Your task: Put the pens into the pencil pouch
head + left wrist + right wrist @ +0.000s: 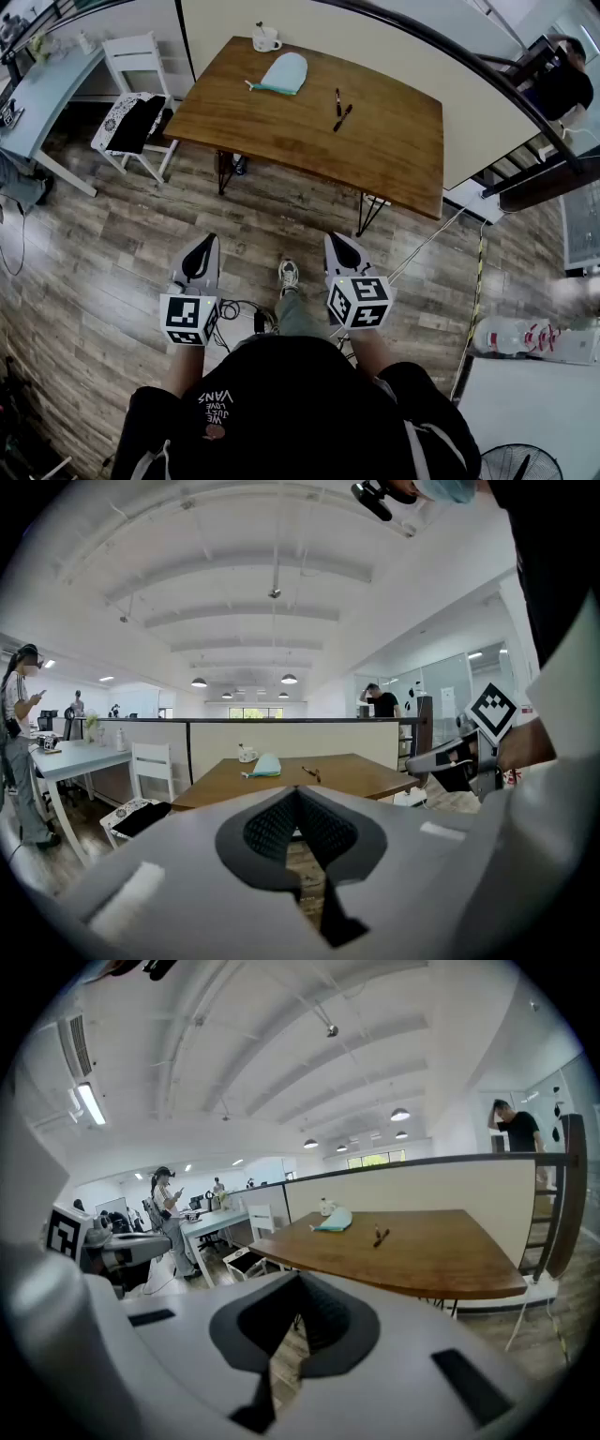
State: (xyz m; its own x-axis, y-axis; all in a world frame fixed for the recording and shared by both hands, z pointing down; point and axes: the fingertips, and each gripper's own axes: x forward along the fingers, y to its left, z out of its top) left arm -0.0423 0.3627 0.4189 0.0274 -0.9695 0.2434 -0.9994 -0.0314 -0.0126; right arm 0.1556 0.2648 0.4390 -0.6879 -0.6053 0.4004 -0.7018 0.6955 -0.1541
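A light blue pencil pouch (pixel 284 72) lies on the far part of a brown wooden table (pixel 394 150), next to a white mug (pixel 265 39). Two dark pens (pixel 340 110) lie to its right near the table's middle. Both grippers hang over the wood floor well short of the table, empty. My left gripper (pixel 199 255) has its jaws shut, and my right gripper (pixel 340 249) is shut too. The left gripper view shows the pouch (pixel 267 765) and pens (pixel 310 773) far off; so does the right gripper view, with pouch (pixel 336 1222) and pens (pixel 379 1237).
A white chair (pixel 136 103) with a dark cloth stands left of the table beside a pale desk (pixel 42 98). A cream partition (pixel 375 47) runs behind the table. Cables trail on the floor. A person stands at left in the right gripper view (pixel 169 1213).
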